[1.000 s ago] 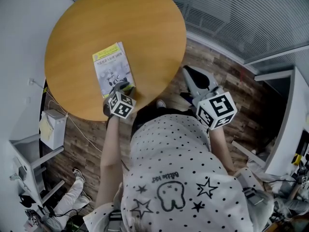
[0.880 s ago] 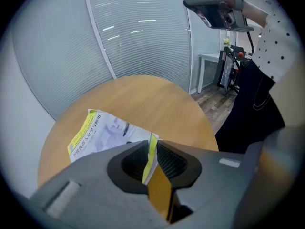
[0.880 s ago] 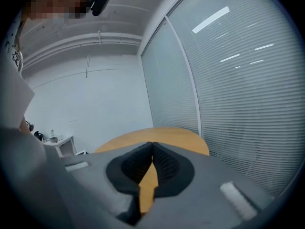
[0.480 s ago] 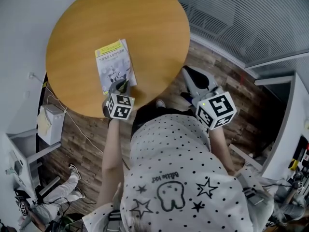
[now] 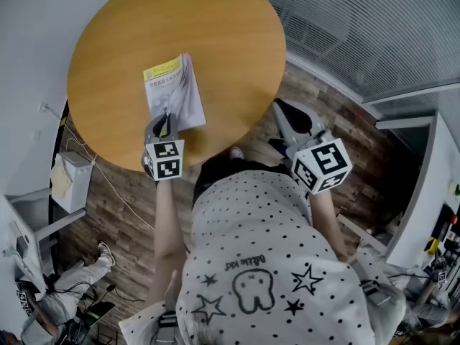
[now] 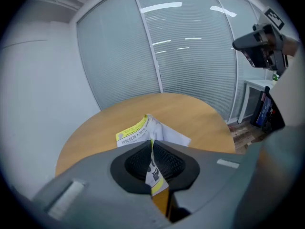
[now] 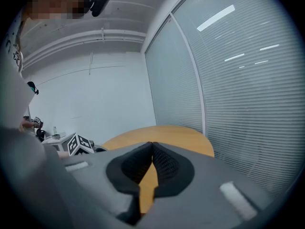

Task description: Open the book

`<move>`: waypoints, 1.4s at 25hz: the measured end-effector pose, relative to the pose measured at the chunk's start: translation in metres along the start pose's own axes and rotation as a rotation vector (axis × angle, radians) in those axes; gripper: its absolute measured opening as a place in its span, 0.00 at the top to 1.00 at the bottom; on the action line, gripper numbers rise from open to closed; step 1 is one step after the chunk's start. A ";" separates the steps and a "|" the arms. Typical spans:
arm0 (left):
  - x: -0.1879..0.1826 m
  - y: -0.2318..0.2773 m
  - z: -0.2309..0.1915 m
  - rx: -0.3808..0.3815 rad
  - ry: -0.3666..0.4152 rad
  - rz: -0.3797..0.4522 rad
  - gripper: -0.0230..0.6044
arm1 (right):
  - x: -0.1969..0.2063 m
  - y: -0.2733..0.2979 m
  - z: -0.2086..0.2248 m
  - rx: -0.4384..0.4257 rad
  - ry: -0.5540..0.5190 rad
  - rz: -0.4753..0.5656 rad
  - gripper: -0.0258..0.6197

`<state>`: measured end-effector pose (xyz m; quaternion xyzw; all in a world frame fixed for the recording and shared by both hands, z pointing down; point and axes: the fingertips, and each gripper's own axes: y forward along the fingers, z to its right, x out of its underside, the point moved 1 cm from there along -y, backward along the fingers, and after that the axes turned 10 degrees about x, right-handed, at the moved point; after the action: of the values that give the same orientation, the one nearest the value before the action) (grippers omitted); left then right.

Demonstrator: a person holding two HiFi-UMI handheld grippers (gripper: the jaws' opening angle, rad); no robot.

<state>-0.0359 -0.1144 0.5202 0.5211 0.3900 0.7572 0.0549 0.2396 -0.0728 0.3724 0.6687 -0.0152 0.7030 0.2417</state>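
Observation:
A thin book [image 5: 171, 86] with a yellow-and-white cover lies near the front edge of the round wooden table [image 5: 215, 27]. My left gripper [image 5: 164, 122] is shut on the near edge of its cover, and the jaws have just been closing on it. The cover [image 6: 153, 170] stands pinched between the pads, raised off the white pages [image 6: 171, 136]. My right gripper [image 5: 289, 118] hangs off the table's right edge over the floor, shut and empty. In the right gripper view the pads [image 7: 161, 162] meet with nothing between them.
A white cabinet [image 5: 69, 182] stands left of the table. Glass walls with blinds [image 5: 374, 27] run behind and to the right. Another person's legs [image 5: 68, 311] show at the bottom left, on wood-plank floor [image 5: 338, 128].
My left gripper has closed on the cover's near edge, risen and swung left. The cover has come up off the pages. The right gripper has stayed still.

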 end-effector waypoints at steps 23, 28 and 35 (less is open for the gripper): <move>0.048 -0.060 -0.101 -0.160 -0.288 0.109 0.92 | -0.021 0.032 -0.070 -0.002 -0.013 -0.007 0.95; 0.061 -0.065 -0.108 -0.174 -0.341 0.107 0.92 | -0.023 0.038 -0.078 -0.007 -0.018 -0.007 0.95; 0.092 -0.074 -0.133 -0.204 -0.422 0.100 0.92 | -0.023 0.049 -0.101 -0.007 -0.020 -0.008 0.95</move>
<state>-0.2117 -0.0892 0.5204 0.6781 0.2653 0.6689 0.1498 0.1272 -0.0883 0.3541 0.6751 -0.0172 0.6951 0.2467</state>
